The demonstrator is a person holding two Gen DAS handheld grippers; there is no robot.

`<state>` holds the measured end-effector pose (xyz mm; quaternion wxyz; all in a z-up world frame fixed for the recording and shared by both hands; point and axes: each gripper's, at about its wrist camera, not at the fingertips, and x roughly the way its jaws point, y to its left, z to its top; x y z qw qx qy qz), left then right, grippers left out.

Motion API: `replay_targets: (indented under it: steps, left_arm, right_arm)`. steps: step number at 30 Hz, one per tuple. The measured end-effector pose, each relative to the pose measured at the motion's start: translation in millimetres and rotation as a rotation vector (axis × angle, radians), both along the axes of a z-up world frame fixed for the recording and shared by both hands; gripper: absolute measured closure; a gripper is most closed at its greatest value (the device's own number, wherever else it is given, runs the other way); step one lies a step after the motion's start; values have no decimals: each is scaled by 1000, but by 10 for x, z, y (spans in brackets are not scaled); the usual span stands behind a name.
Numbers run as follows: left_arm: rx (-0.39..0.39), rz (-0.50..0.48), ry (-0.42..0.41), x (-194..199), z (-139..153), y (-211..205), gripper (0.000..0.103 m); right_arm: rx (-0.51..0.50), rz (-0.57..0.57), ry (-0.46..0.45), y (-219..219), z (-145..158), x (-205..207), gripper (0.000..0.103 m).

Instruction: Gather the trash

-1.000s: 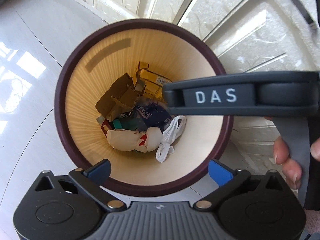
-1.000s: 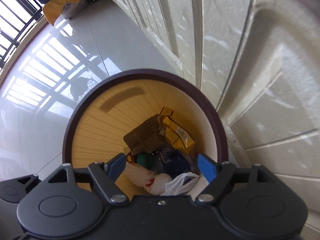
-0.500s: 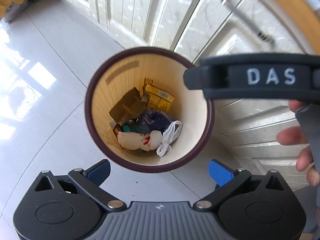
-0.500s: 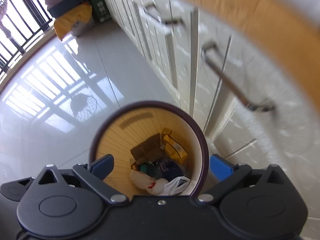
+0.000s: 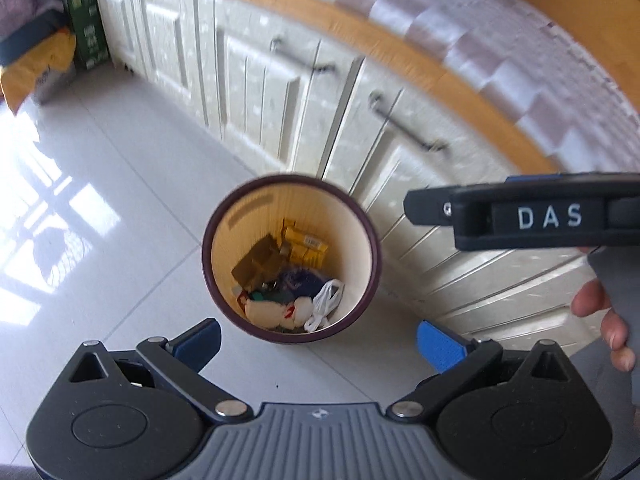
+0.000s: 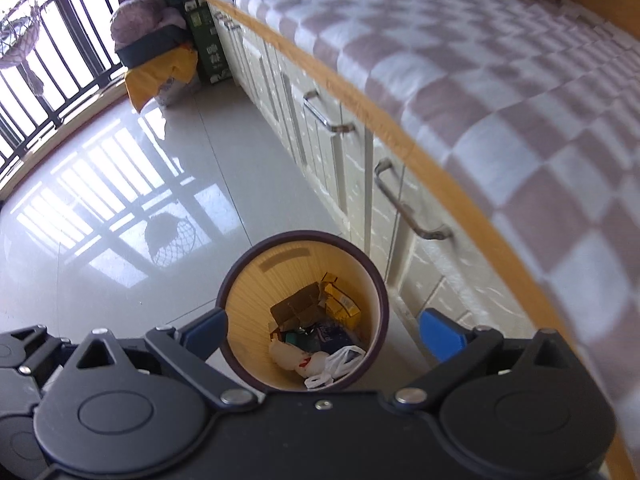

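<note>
A round bin with a dark maroon rim [image 5: 209, 258] stands on the floor below both grippers. Inside lie brown cardboard [image 5: 258, 260], yellow boxes [image 5: 306, 246], a blue packet [image 5: 298, 280] and a white plastic bag [image 5: 326, 304]. My left gripper [image 5: 318, 342] hangs high above it, open and empty. My right gripper [image 6: 324, 332] is also open wide with nothing between its blue pads, and the bin rim [image 6: 224, 300] shows between its fingers. In the left wrist view the right gripper's body [image 5: 540, 216] juts in from the right, held by a hand [image 5: 604, 320].
Cream cabinets with metal handles [image 6: 412, 216] run right behind the bin, under a wood-edged top with a checkered cloth [image 6: 500, 64]. Glossy floor tiles [image 6: 120, 200] spread to the left. A yellow bag [image 6: 160, 76] and green box [image 6: 208, 48] stand by the far railing.
Both grippers have risen well away from the bin, which now looks much smaller. The cabinet fronts and the counter top have come into view. The right jaws spread wider early on.
</note>
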<state>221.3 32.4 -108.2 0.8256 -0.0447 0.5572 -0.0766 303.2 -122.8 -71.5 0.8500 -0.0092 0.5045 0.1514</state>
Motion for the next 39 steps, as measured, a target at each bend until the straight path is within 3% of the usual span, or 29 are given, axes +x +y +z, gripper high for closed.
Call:
replay_targets:
  steps: [16, 23, 31, 39]
  left_arm:
    - [-23, 34, -258, -665, 950, -82, 0]
    - [16, 60, -367, -968, 1236, -111, 0]
    - [53, 86, -457, -1321, 1365, -112, 0]
    - [58, 104, -469, -1652, 1283, -106, 0]
  right_arm:
    - [10, -50, -180, -492, 930, -828, 0]
    - [17, -85, -250, -707, 1209, -1230, 0]
    - [10, -106, -301, -827, 1278, -1698, 0]
    - [-23, -112, -334, -899, 1225, -2094, 0]
